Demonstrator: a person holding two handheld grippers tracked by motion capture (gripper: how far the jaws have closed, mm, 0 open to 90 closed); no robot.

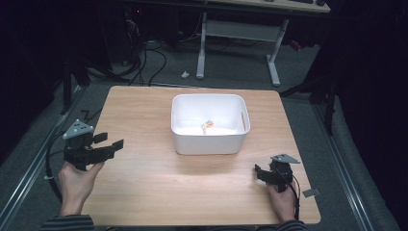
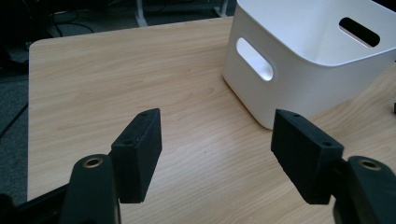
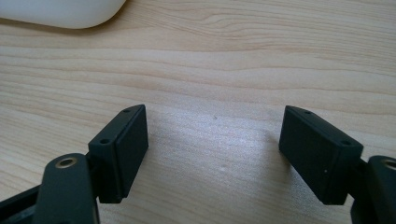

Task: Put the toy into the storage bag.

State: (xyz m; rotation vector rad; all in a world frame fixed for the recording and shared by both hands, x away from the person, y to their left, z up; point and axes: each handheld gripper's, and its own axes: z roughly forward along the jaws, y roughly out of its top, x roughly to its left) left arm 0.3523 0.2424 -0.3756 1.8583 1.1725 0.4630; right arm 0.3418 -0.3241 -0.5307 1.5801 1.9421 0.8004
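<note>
A white plastic bin (image 1: pixel 210 142) with handle slots stands on the middle of the wooden table (image 1: pixel 144 183). A small multicoloured object (image 1: pixel 207 126) lies on its floor. My left gripper (image 1: pixel 111 141) is held at the table's left edge, open, jaws pointing right toward the bin (image 2: pixel 299 70), nothing between them. My right gripper (image 1: pixel 257 171) rests low near the front right of the table, open over bare wood (image 3: pixel 215 140). The bin's rounded corner (image 3: pixel 60 14) shows at the top left of the right gripper view.
A grey tag (image 1: pixel 311 192) lies near the table's front right edge. Beyond the table stands a white desk frame (image 1: pixel 238 33), with cables (image 1: pixel 144 57) on the grey floor. Metal rails (image 1: pixel 337 159) run along both sides of the table.
</note>
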